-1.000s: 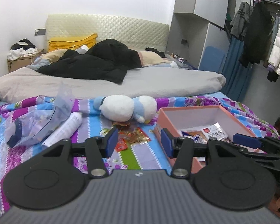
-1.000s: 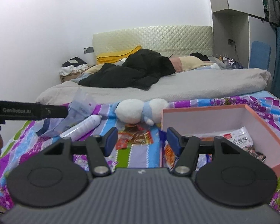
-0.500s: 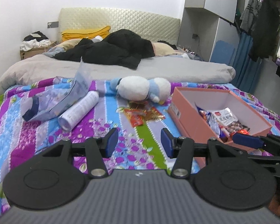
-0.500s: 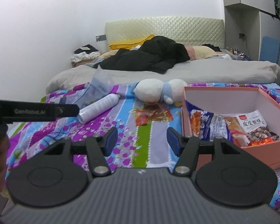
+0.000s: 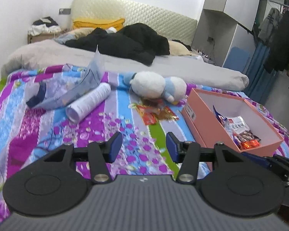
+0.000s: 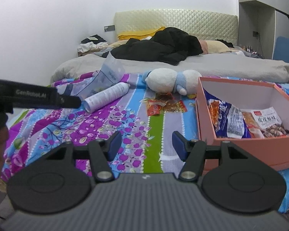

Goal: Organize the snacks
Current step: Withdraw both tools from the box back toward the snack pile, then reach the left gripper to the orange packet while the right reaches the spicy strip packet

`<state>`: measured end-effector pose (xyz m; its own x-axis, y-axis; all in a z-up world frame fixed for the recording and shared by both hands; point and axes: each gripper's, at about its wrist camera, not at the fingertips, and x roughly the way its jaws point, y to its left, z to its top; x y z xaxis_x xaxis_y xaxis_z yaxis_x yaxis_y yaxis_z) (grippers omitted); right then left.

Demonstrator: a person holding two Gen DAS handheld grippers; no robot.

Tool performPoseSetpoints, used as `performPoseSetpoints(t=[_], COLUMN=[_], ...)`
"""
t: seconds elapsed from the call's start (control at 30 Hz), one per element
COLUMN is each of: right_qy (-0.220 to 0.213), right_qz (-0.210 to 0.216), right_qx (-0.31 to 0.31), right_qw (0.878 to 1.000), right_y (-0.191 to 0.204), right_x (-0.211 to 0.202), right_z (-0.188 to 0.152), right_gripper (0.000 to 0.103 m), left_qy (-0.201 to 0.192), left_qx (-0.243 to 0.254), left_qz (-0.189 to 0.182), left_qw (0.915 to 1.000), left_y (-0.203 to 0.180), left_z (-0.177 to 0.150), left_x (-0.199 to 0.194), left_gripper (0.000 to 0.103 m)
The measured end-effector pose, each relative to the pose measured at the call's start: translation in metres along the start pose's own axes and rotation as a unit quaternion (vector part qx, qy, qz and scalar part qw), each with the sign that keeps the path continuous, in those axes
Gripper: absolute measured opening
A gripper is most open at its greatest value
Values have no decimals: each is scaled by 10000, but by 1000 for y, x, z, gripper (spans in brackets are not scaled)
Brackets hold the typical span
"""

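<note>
A pink box [image 5: 212,129] [image 6: 250,146] sits on the patterned bedspread at the right and holds several snack packets [image 5: 239,129] [image 6: 240,123]. Small red and gold snack packets [image 5: 156,113] [image 6: 163,106] lie loose on the bedspread in front of a white and blue plush toy [image 5: 156,85] [image 6: 169,81]. My left gripper [image 5: 144,146] hovers open over the bedspread, nearer than the loose packets, nothing between its fingers. My right gripper [image 6: 147,145] is open too, just left of the box's near corner, and empty.
A white spray can [image 5: 89,104] [image 6: 106,97] and a clear plastic bag [image 5: 67,91] [image 6: 107,77] lie to the left. Black clothing [image 5: 125,44] lies on the grey blanket behind. The left gripper's body [image 6: 34,96] crosses the right wrist view at the left edge.
Both grippers have sunk and tipped downward toward the bedspread, so the box's contents and the loose packets show more fully. Neither gripper's opening has changed.
</note>
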<state>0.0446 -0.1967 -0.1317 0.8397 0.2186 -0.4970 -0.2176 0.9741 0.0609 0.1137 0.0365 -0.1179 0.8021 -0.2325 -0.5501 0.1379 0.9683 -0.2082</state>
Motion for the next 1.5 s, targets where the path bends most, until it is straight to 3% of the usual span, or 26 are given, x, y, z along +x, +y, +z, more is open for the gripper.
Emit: performPoseSetpoints(t=[0.33, 0.43, 0.6, 1.07, 1.23, 1.33, 1.5], right_qy=[-1, 50, 166, 756, 901, 967, 1191], right_qz=[-29, -29, -77, -277, -504, -561, -691], right_qx=[-132, -97, -190, -311, 145, 622, 1176], right_qw=[9999, 9999, 9997, 9963, 9945, 9918, 9835], right_y=[8, 8, 9, 7, -16, -33, -48], right_x=[44, 62, 95, 226, 268, 286, 309], right_z=[15, 20, 25, 25, 32, 34, 32], right_gripper=[60, 60, 60, 60, 60, 60, 62], left_qy=[315, 431, 650, 1348, 1456, 1511, 1837], left_qx=[17, -28, 34, -514, -166, 47, 616], left_qz=[80, 77, 118, -796, -1108, -1265, -1375], left_qw=[9995, 9990, 9978, 9863, 9830, 9804, 9714], left_y=[18, 29, 40, 74, 59, 45, 15], left_z=[15, 20, 29, 68, 91, 101, 107], left_x=[66, 90, 139, 301, 351, 374, 415], left_gripper=[57, 64, 66, 71, 73, 84, 93])
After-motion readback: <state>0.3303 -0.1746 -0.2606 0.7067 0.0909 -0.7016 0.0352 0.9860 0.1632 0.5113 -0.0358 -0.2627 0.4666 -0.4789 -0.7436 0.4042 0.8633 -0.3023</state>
